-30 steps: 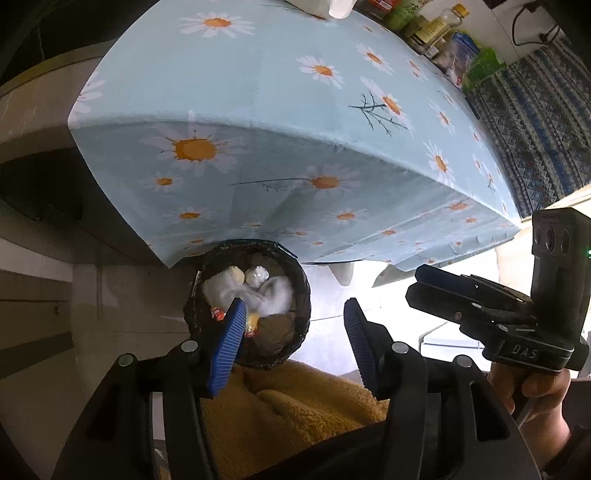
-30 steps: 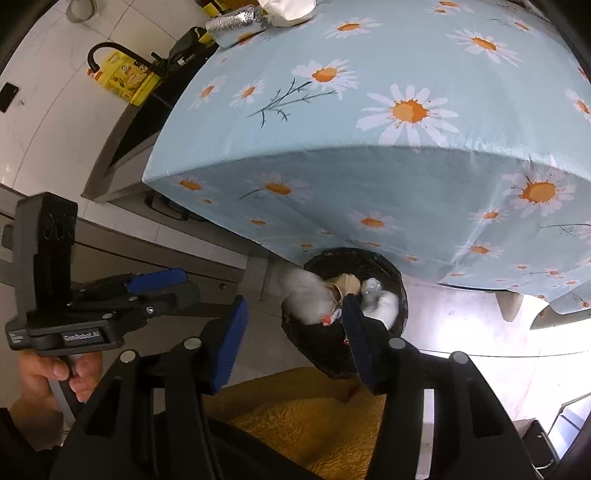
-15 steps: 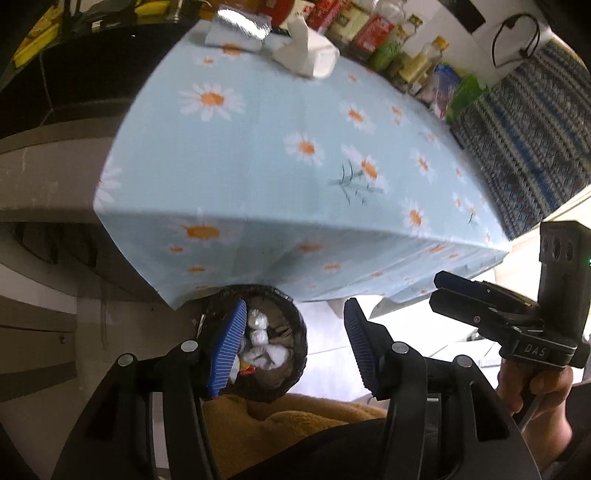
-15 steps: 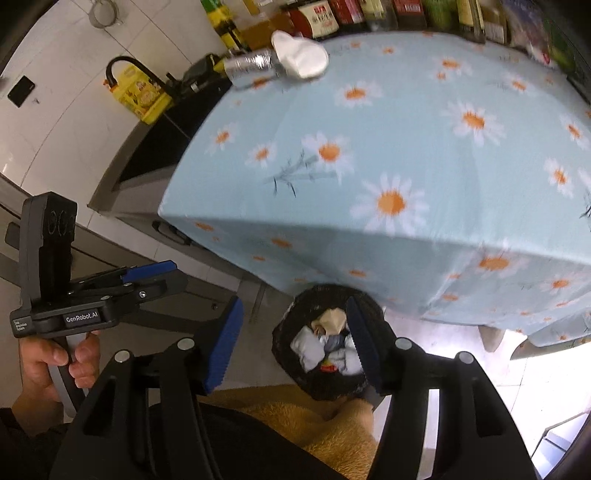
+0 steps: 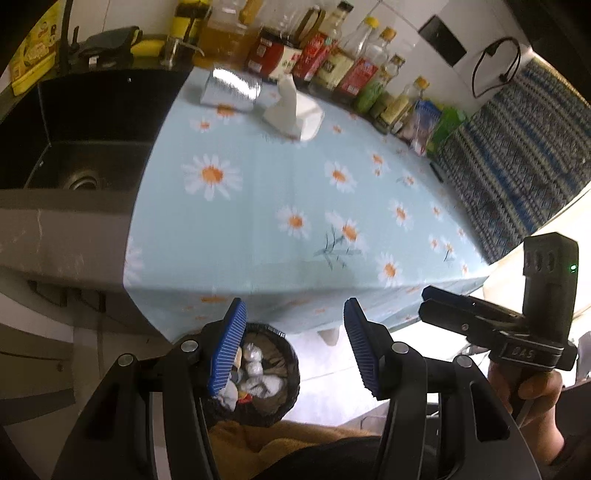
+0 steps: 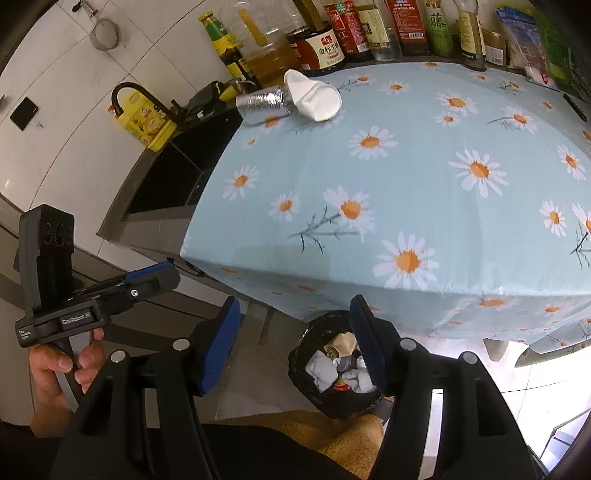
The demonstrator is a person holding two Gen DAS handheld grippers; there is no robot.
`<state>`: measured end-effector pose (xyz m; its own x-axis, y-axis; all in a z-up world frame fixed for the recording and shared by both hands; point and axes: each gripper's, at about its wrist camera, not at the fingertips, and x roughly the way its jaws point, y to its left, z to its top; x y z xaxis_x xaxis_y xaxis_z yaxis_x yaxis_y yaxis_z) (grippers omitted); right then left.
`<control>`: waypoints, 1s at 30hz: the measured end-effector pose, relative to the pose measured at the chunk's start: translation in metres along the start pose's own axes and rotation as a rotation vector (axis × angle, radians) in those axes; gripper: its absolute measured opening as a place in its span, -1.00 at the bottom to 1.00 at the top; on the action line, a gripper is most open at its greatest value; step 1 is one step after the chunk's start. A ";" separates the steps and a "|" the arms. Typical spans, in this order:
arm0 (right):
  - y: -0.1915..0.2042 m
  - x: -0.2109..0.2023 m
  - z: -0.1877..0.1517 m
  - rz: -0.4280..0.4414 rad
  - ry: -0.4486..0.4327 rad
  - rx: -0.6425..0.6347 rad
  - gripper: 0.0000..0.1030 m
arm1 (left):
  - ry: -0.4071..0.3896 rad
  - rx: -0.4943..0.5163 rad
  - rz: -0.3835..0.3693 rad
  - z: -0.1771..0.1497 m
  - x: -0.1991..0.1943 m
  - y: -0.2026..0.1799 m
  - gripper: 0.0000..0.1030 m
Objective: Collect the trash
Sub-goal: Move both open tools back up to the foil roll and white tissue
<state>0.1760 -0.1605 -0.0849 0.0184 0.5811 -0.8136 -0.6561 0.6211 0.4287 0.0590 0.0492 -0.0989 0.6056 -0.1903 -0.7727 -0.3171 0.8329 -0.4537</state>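
Note:
A black trash bin holding crumpled white paper and wrappers stands on the floor below the table's front edge; it also shows in the right wrist view. A white paper cup lies on its side at the far end of the daisy tablecloth, next to a crumpled foil piece; both show in the left wrist view, the cup and the foil. My left gripper is open and empty. My right gripper is open and empty. Both hang in front of the table, above the bin.
A row of sauce and oil bottles lines the back of the table. A black sink with a faucet sits left of the table. A yellow cloth lies under the grippers. A patterned blue fabric is at the right.
Both grippers have lifted and tilted up from the bin toward the tabletop. The cup, foil and bottles have come into view. Both stay open and empty.

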 end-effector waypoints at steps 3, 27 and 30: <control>0.007 -0.009 0.012 -0.018 -0.036 -0.007 0.26 | -0.019 -0.002 -0.016 0.008 -0.012 0.001 0.03; 0.017 -0.021 0.053 -0.111 -0.087 -0.049 0.75 | -0.127 -0.066 -0.011 0.038 -0.034 0.029 0.86; 0.010 -0.015 0.076 -0.092 -0.081 -0.093 0.75 | -0.144 -0.085 0.021 0.046 -0.030 0.030 0.87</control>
<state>0.2265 -0.1230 -0.0384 0.1398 0.5670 -0.8118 -0.7161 0.6241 0.3126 0.0650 0.1037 -0.0685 0.6945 -0.0923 -0.7135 -0.3875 0.7876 -0.4790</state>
